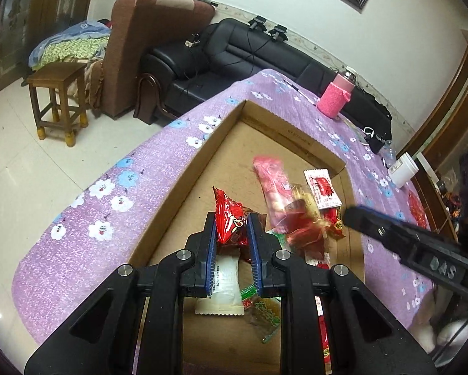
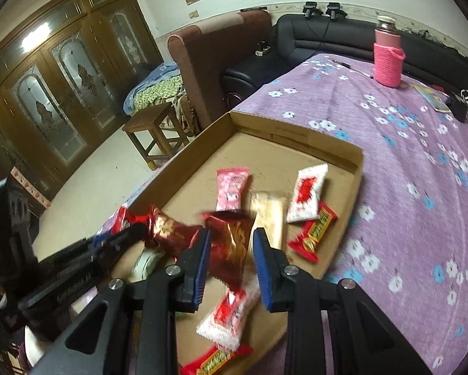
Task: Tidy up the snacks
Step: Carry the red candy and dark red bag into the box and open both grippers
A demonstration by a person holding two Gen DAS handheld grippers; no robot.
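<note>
A shallow cardboard tray (image 1: 183, 172) (image 2: 296, 132) lies on the purple flowered tablecloth and holds several snack packets. My left gripper (image 1: 232, 218) is shut on a red snack packet (image 1: 229, 222) and holds it above the tray. That packet also shows in the right wrist view (image 2: 168, 231). My right gripper (image 2: 230, 237) is open over the tray, its fingers either side of a blurred dark red and gold packet (image 2: 230, 247). A pink packet (image 2: 232, 189), a white and red packet (image 2: 307, 192) and a red and yellow packet (image 2: 313, 231) lie in the tray.
A pink knitted bottle (image 2: 387, 53) stands at the table's far side, a white cup (image 1: 402, 168) at its right edge. A black sofa (image 1: 234, 53), a brown armchair (image 1: 130, 47) and a wooden stool (image 1: 58, 100) stand beyond the table.
</note>
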